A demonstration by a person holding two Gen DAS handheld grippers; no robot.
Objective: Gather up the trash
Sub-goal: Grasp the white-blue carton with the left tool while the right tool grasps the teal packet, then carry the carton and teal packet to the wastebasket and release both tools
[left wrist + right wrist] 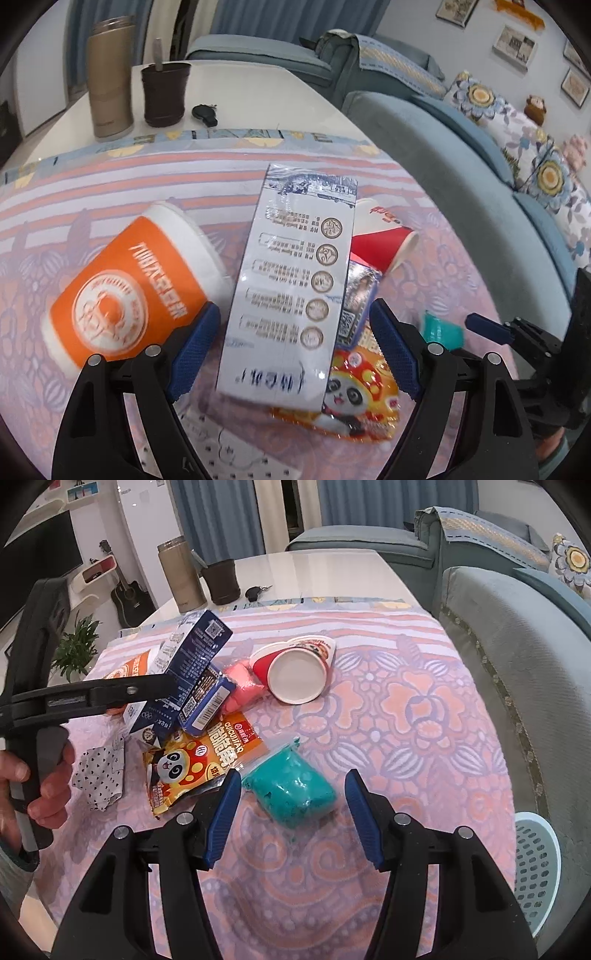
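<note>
The left gripper [295,347] hangs over a heap of trash on a table covered with a pink flowered cloth [388,709], its blue-padded jaws spread wide. Between the jaws, but not pressed by either pad, lies a long white and blue carton [291,280], its far end pointing away from the tool. Just outside the left jaw lies an orange paper cup [129,291] on its side. Under the near end of the carton sits a panda snack wrapper [354,398], and beyond the right jaw a red paper cup [384,240] lies tipped over. The right gripper [291,816] hovers with its jaws standing apart and nothing pinched; a teal lump in a clear bag [291,794] rests on the cloth just ahead, in the gap between the fingertips, touching neither as far as can be seen. To the left of this tool lie the wrapper [195,760] and a black-dotted white scrap [99,775], and farther ahead the red cup [295,672] shows its open mouth beside a pink lump [240,686]. A hand [40,782] grips the handle of the left tool at the left edge. A pale blue perforated basket [535,871] stands low to the right, off the table, beside a grey-blue sofa [517,657].
</note>
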